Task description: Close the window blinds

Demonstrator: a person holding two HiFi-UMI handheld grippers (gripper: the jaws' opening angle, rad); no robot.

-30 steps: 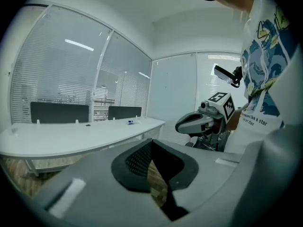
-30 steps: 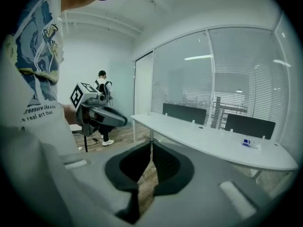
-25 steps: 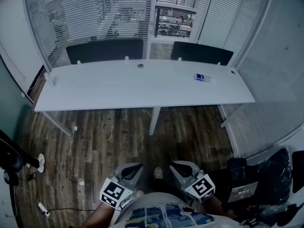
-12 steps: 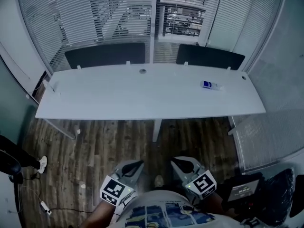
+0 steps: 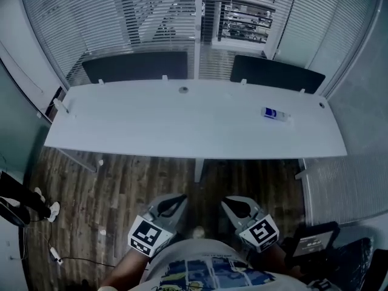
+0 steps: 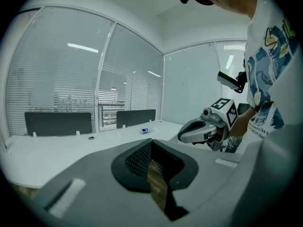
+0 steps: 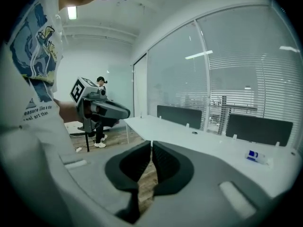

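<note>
The window blinds (image 5: 151,11) are white horizontal slats on the glass walls beyond the desk. A middle section (image 5: 242,20) lets shelving behind it show through. They also appear as the blinds (image 6: 57,79) in the left gripper view and the blinds (image 7: 265,74) in the right gripper view. My left gripper (image 5: 180,197) and right gripper (image 5: 225,201) are held low in front of my body, side by side, well short of the desk. The left gripper (image 6: 151,150) is shut and empty. The right gripper (image 7: 151,148) is also shut with nothing in it.
A long white desk (image 5: 182,120) stands between me and the blinds, with a small blue-and-white item (image 5: 274,114) on it. Dark divider panels (image 5: 136,66) line its far edge. A black chair (image 5: 312,247) is at lower right. A person's legs (image 5: 24,199) are at far left.
I have moved toward the desk; it and the blinds sit larger and lower in the head view. Both grippers stayed shut in front of my body.
</note>
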